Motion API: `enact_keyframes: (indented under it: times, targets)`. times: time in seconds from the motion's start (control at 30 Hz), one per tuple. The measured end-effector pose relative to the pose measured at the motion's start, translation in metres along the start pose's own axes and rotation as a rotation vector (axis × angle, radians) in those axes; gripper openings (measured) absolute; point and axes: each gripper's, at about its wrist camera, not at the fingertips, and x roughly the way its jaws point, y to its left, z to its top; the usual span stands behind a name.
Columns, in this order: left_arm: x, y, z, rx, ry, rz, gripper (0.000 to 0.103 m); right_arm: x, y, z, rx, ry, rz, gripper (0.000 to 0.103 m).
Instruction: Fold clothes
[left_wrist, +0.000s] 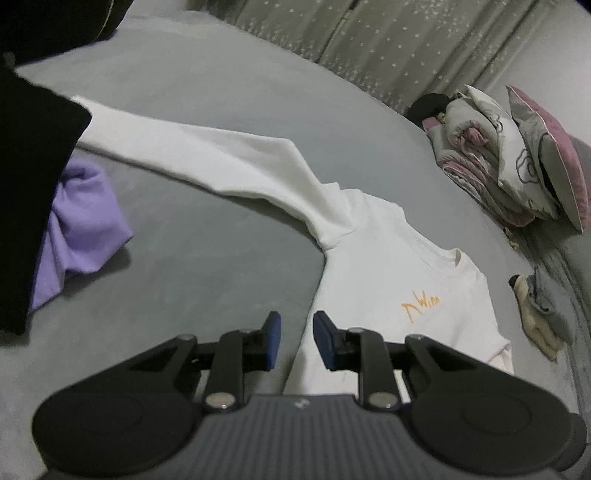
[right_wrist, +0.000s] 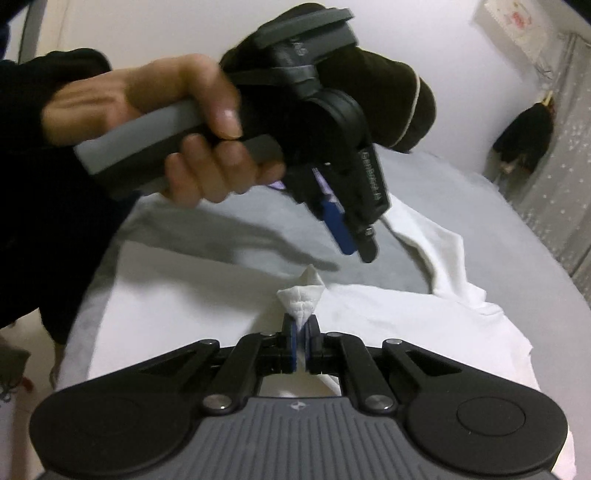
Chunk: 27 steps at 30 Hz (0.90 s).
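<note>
the white long-sleeved shirt (left_wrist: 388, 280) lay spread on the grey bed (left_wrist: 207, 236), filling the centre and right of the left wrist frame, one sleeve stretching to the upper left. orange script on its chest read roughly "nwim", not fully legible. the left gripper (left_wrist: 296, 339) hovered over the shirt's edge with its jaws parted, grasping nothing. in the right wrist frame's lower centre, the right gripper (right_wrist: 301, 338) was clenched on a pinched fold of the shirt. a purple garment (left_wrist: 81, 229) lay at left.
</note>
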Motion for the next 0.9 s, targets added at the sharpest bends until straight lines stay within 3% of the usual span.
enact_keyframes:
  times: [0.13,0.27,0.47,0.53,0.57,0.6,0.7,0.77,0.9]
  targets:
    - [0.005,-0.004,-0.004,0.036,0.018,0.038,0.022,0.015,0.009,-0.003,-0.008,0.045,0.009,0.011]
    - [0.005,-0.005,-0.007,0.057,0.029,0.054,0.024,0.011,0.013,0.001,0.002,0.026,0.023,0.018]
    - [0.001,-0.001,-0.005,0.058,0.023,0.05,0.024,-0.005,-0.004,0.005,0.114,0.018,0.105,0.019]
    - [-0.001,-0.003,-0.005,0.072,0.013,0.056,0.024,-0.013,-0.011,0.006,0.159,-0.009,0.117,0.026]
    - [-0.002,-0.004,-0.005,0.085,0.006,0.062,0.024,-0.015,-0.011,0.007,0.165,-0.017,0.127,0.039]
    - [-0.004,-0.006,-0.006,0.096,0.0,0.061,0.024,-0.015,-0.009,0.009,0.165,-0.023,0.138,0.045]
    - [-0.006,-0.011,-0.007,0.121,-0.003,0.044,0.023,-0.007,0.011,0.013,0.078,-0.001,0.179,0.044]
    - [-0.009,-0.014,-0.01,0.142,-0.006,0.036,0.021,-0.009,0.012,0.012,0.063,0.007,0.157,0.043]
    - [-0.017,-0.018,-0.013,0.158,-0.038,0.012,0.015,-0.026,-0.036,-0.004,0.186,0.043,0.009,0.043]
